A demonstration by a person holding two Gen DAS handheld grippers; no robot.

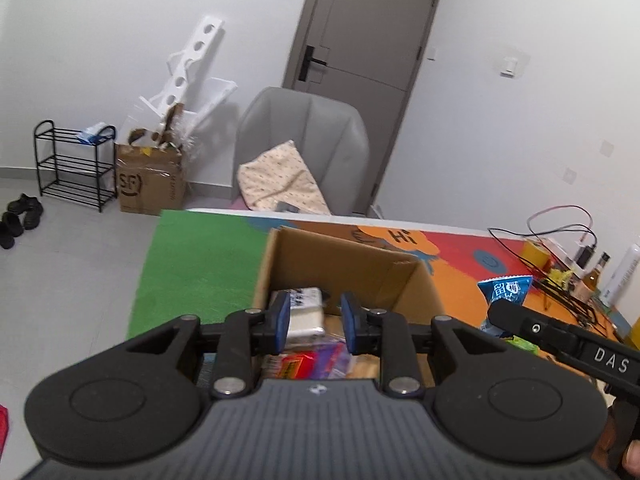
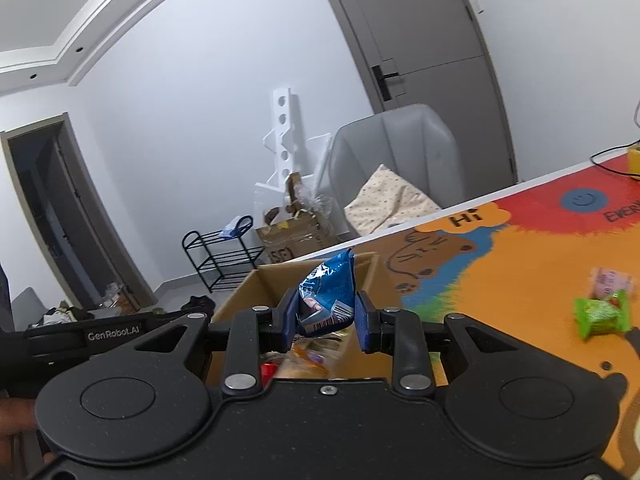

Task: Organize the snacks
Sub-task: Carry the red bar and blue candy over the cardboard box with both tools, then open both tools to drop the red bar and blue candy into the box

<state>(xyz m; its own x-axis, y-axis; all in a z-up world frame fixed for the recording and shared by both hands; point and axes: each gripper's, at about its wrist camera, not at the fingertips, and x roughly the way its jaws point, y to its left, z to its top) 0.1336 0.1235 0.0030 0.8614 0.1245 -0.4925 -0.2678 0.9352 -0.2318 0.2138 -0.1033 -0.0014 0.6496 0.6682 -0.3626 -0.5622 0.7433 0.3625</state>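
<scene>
Only the right wrist view shows the right gripper (image 2: pixel 326 320) clamped on a crinkled blue snack packet (image 2: pixel 330 296) above the cardboard box (image 2: pixel 240 300). The left gripper (image 1: pixel 315 320) hangs slightly parted and empty over the box, where a pale packet (image 1: pixel 306 312) lies, seemingly among other snacks.

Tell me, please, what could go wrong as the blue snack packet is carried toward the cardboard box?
1. The right gripper pinches only the lower end of the blue snack packet, so it could slip out short of the cardboard box.
2. The left gripper hovers empty over the same box, and the right gripper's arm shows close beside it; the two could collide.
3. The green packet and pink packet lie loose on the mat and could be knocked.
</scene>
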